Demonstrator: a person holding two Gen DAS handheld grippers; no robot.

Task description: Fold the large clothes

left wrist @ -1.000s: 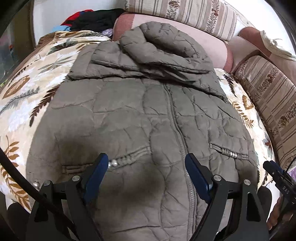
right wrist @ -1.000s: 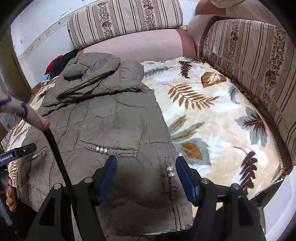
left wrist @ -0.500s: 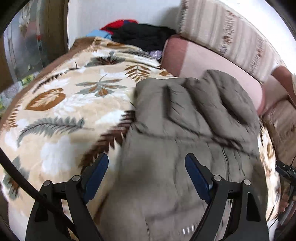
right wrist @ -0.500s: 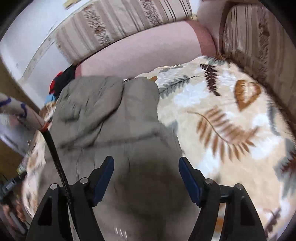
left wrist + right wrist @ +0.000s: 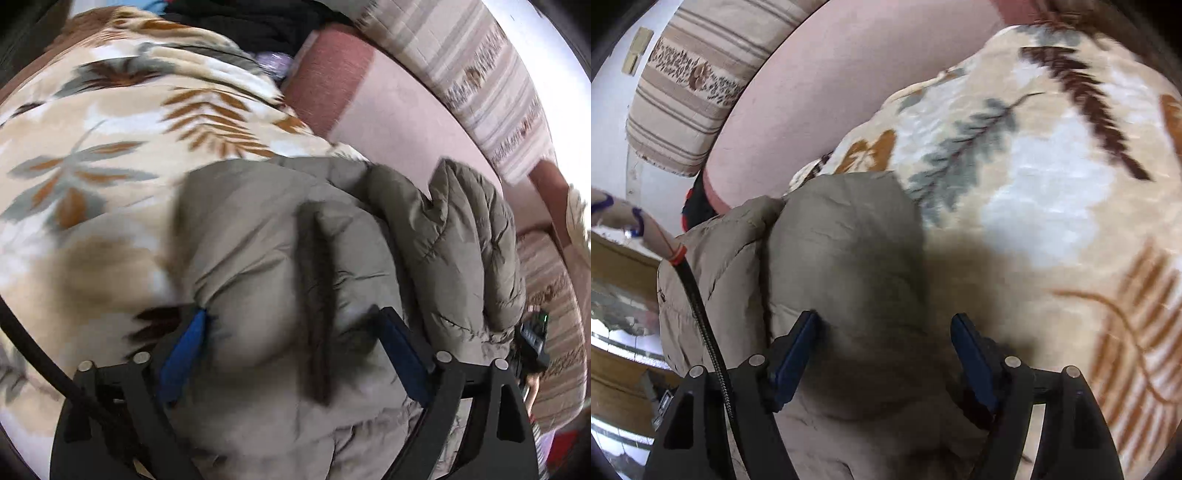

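— Where's the jacket (image 5: 280,258) lying?

— On the leaf-patterned blanket (image 5: 110,155), its top end near the pink sofa back (image 5: 399,110). It's a grey-green quilted jacket, and both wrist views are close above it.

— And the left tongs (image 5: 291,332)?

— Spread wide, nothing pinched. The jacket's upper corner fills the gap between the blue pads. The left pad (image 5: 184,354) sits right at the jacket's edge where it meets the blanket; the right pad is over the padding. The bunched hood (image 5: 465,251) lies just beyond and to the right.

— The right tongs (image 5: 886,332)?

— Also spread, holding nothing. The jacket (image 5: 846,251) runs between the pads, with its right edge falling inside the gap, so the right pad (image 5: 971,362) is over shadowed blanket (image 5: 1052,192). Whether the pads touch fabric, I cannot tell; both views are blurred.

— Anything else?

— A striped cushion (image 5: 679,96) above the sofa back.
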